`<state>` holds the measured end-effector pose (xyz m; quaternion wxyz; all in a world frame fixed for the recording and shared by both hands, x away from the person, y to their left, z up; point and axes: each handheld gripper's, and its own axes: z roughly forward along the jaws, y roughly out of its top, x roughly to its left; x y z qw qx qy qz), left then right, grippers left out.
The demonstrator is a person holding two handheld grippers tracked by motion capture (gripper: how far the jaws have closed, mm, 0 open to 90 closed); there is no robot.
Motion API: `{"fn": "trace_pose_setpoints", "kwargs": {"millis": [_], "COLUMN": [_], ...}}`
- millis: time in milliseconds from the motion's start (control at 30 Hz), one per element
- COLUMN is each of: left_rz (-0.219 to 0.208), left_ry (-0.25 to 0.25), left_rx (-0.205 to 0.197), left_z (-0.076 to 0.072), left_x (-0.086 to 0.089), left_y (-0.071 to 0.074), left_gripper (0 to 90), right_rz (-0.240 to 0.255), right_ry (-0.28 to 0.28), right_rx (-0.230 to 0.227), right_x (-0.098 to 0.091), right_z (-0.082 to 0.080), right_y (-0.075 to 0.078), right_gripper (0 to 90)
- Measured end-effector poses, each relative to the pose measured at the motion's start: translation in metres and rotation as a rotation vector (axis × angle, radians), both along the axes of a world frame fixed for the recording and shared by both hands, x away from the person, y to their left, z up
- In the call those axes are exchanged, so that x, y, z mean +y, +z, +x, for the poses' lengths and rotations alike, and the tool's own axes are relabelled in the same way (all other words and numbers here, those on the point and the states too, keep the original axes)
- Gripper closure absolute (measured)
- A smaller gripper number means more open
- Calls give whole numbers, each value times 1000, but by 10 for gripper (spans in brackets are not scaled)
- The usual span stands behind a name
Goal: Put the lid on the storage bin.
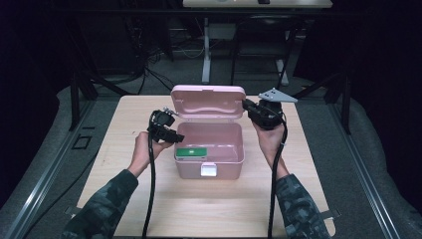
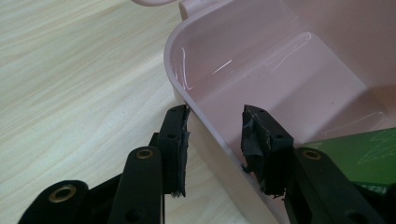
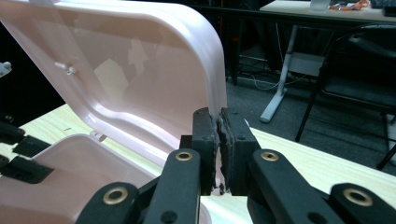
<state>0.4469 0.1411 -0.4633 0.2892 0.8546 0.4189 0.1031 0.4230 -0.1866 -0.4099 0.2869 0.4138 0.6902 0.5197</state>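
A: Where does the pink box (image 1: pixel 209 149) stand?

B: Mid-table (image 1: pixel 298 199), nearer the far edge, its lid (image 1: pixel 208 102) upright and a green card (image 1: pixel 191 152) inside.

A: Grip states?

B: The right gripper (image 3: pixel 219 135) is pinched shut on the lid's edge. The left gripper (image 2: pixel 212 140) straddles the box's left wall, part open, pads not pressing.

A: Procedure?

B: Steady the wall; swing the lid slowly about its hinge.

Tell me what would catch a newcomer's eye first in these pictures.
A pink box sits mid-table with its lid raised. The right gripper is shut on the lid's edge, while the left gripper straddles the box's left wall with open jaws. A green item lies inside, front-left.
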Motion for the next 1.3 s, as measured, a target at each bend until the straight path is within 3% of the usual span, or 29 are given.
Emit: {"fn": "trace_pose_setpoints", "kwargs": {"millis": [567, 767, 1033, 1300], "left_rz": [-42, -58, -121, -147], "left_ry": [-20, -29, 1, 16], "left_rx": [-15, -26, -62, -93], "left_z": [-6, -13, -20, -30], "left_x": [6, 11, 28, 42], "left_y": [5, 9, 14, 17], "left_gripper": [533, 451, 278, 171], "right_rz": [32, 46, 45, 40], "right_ry": [23, 30, 31, 39], "right_rx": [22, 27, 23, 27], "right_x": [-4, -5, -5, -6], "right_z": [-16, -20, -26, -33], "right_y": [-5, -4, -5, -8], "right_gripper": [836, 833, 830, 823]}}
